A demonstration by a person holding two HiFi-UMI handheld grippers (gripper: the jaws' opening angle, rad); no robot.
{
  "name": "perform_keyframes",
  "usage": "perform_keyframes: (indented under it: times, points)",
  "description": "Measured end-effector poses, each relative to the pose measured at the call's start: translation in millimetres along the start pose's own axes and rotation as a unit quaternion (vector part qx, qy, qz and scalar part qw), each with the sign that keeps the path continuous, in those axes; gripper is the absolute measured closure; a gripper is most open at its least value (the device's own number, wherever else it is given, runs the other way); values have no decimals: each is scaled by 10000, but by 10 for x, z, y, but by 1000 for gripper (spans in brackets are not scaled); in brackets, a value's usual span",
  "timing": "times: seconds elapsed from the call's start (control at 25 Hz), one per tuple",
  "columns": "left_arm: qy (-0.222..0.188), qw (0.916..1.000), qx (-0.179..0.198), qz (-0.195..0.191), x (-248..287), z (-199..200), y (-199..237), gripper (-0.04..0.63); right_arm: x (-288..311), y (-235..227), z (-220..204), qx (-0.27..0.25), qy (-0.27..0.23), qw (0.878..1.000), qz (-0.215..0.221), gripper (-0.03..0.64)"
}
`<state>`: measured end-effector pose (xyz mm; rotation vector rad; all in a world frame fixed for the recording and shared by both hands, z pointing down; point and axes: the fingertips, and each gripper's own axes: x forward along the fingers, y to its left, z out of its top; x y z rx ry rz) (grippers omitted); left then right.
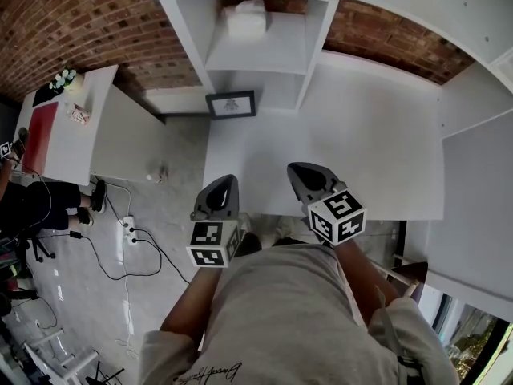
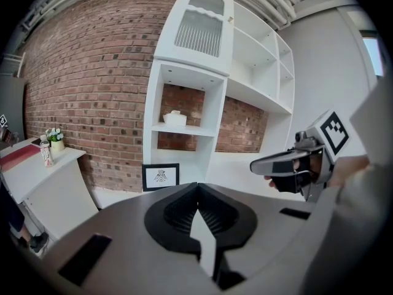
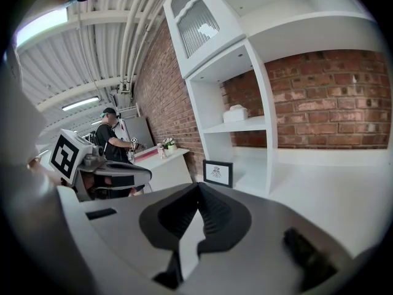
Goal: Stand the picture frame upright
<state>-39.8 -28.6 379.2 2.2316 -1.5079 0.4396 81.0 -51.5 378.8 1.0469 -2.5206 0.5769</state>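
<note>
A black picture frame [image 1: 231, 103] with a small drawing on white stands upright at the back left of the white table [image 1: 361, 135], against the foot of the shelf unit. It also shows in the left gripper view [image 2: 161, 176] and the right gripper view [image 3: 218, 173]. My left gripper [image 1: 226, 181] hovers over the table's front edge, shut and empty, its own jaws [image 2: 198, 185] meeting at the tips. My right gripper [image 1: 300, 169] is level with it to the right, also shut and empty [image 3: 198, 186]. Both are well short of the frame.
The white shelf unit [image 1: 256, 50] rises behind the frame, with a white tissue box [image 1: 245, 18] on its shelf. A low white side table [image 1: 76, 127] with a plant stands at the left. Cables and a power strip [image 1: 128, 231] lie on the floor. A person [image 3: 110, 141] stands beyond the side table.
</note>
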Motion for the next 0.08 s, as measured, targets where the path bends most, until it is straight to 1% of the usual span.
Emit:
perform_keyframes:
  times: [0.08]
  points:
    - [-25,10000,5,-7,11,-6,1,580,10,-5,-18,-16,4,10000,-1,589]
